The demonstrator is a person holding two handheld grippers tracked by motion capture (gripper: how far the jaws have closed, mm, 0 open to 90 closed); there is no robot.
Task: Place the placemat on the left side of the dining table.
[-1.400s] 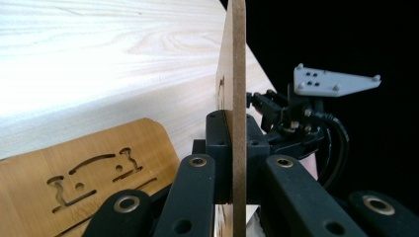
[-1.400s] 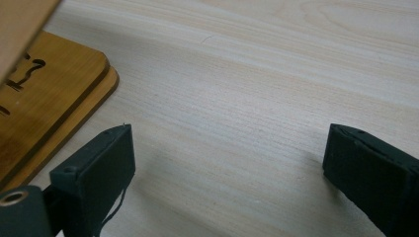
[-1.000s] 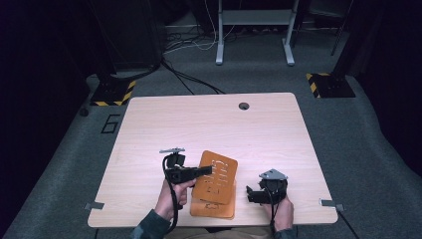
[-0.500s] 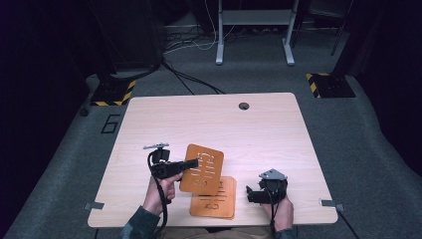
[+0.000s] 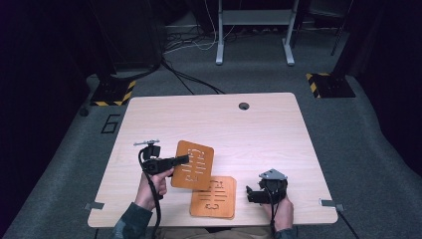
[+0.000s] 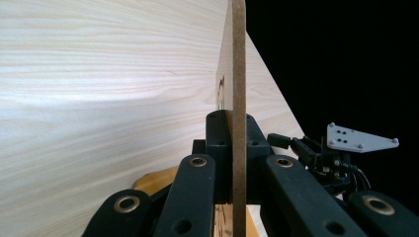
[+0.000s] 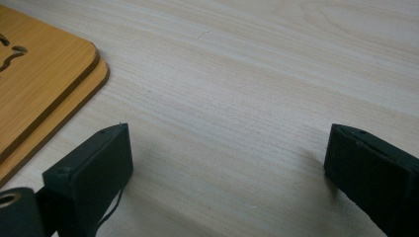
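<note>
The left tool (image 5: 182, 160) was clenched on the top board (image 5: 193, 165), lifted clear and left of the stack (image 5: 214, 196) on the worktop (image 5: 259, 129). The right tool (image 7: 227, 163) rested released beside the stack. Setting the board down apparently remained.

You are working in a lab: bare test table (image 5: 259, 124), hazard-striped stand bases (image 5: 329, 84), loose floor cables (image 5: 186, 45), grey carpet (image 5: 358, 139).

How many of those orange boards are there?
3, as far as shows. One board is clamped in the left gripper, lifted at the table's front left. Two more lie stacked flat near the front edge, beside the right gripper; others could hide beneath.
</note>
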